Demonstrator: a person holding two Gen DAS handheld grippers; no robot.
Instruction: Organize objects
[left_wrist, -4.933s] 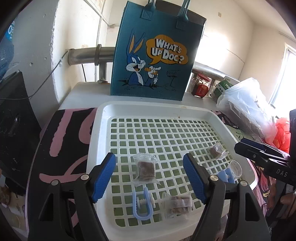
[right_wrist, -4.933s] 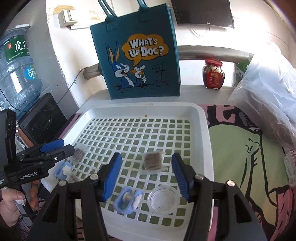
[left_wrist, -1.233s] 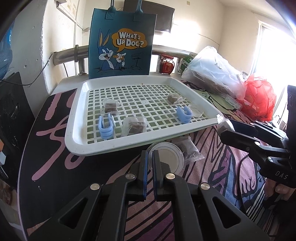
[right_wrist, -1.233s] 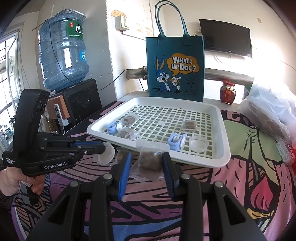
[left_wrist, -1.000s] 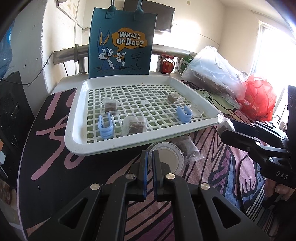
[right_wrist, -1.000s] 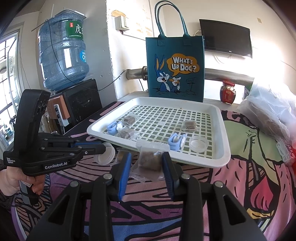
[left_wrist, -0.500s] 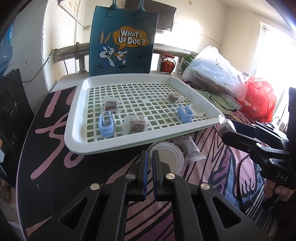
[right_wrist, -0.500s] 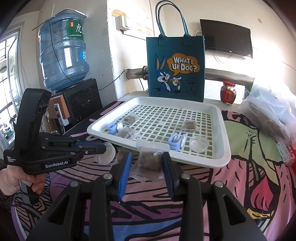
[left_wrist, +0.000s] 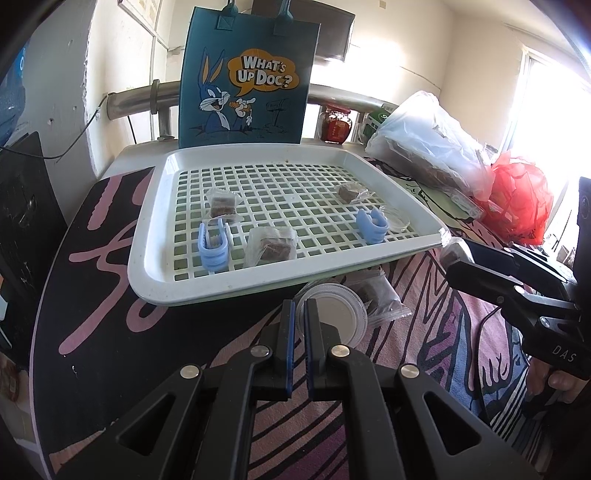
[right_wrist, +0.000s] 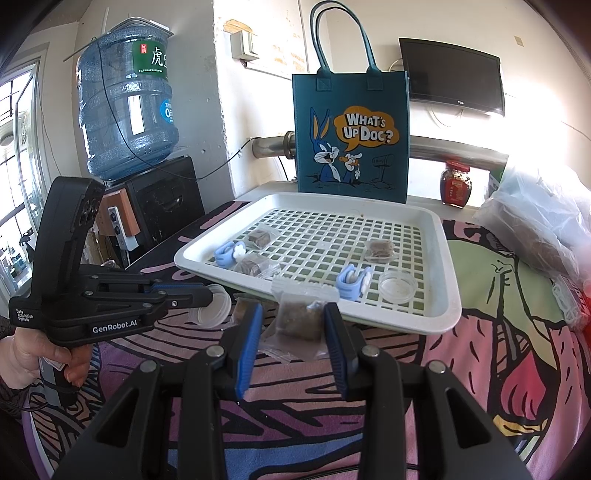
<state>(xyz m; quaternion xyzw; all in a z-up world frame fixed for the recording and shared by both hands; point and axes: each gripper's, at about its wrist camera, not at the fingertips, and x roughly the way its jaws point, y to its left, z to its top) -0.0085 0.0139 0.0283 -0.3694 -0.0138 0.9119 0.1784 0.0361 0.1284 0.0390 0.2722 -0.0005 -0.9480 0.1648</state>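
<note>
Left tongs (left_wrist: 299, 314) pinch the clear lid's (left_wrist: 338, 314) rim just in front of our white tray (left_wrist: 147, 254); right tongs (right_wrist: 293, 325) clamp a brown packet (right_wrist: 299, 319), also before the tray's near edge.

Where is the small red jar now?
In the right wrist view, the red jar stands behind the tray, right of the blue bag.

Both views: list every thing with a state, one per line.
Left gripper: shut on dish rim.
Dish: held, off the tray.
Right gripper: shut on packet.
Packet: held.
Tray: holds clips, packets, one dish.
Bag: upright.
Jar: lidded.
</note>
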